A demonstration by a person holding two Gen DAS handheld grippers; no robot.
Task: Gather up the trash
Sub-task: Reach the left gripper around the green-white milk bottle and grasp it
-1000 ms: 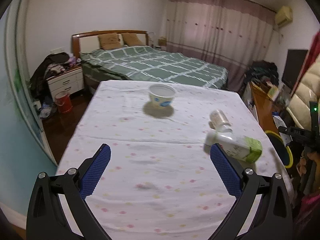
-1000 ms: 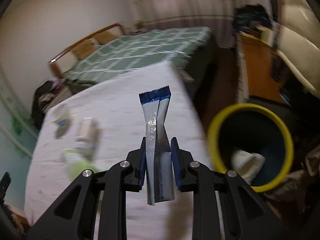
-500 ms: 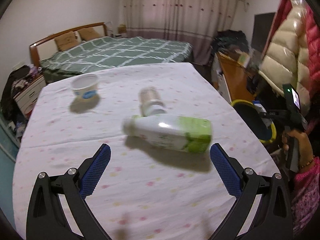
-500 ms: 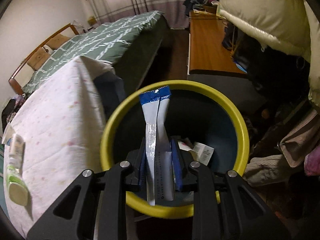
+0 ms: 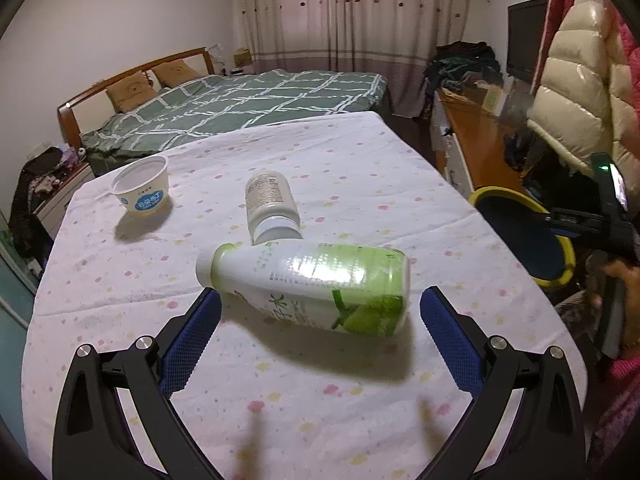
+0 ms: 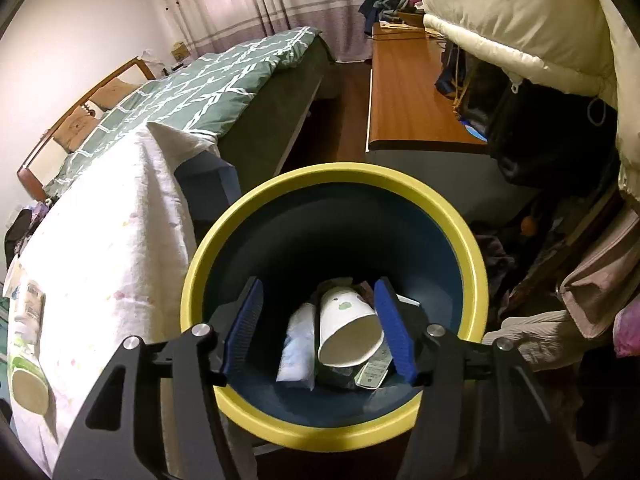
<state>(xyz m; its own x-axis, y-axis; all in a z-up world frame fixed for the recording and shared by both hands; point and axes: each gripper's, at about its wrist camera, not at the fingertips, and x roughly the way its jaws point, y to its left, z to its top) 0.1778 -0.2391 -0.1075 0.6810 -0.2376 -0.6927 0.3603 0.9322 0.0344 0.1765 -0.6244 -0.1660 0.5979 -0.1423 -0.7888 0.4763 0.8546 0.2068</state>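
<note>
The green-labelled bottle [image 5: 308, 288] is lying on its side on the bench [image 5: 360, 168], probably light and slippery; the left hand-held gripper [image 5: 320, 316] is gaping empty around its stiff middle, while the right hand-held gripper [image 6: 320, 320], jaws just opening, is hanging empty over the bin [image 6: 460, 232]

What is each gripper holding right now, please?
Left gripper: open, empty.
Right gripper: jaws just opened, nothing between them.

bin [image 6: 256, 204] mouth open above | cup [image 6: 348, 328] inside; green bottle [image 5: 312, 284] crosses left claw [image 5: 316, 322] path
</note>
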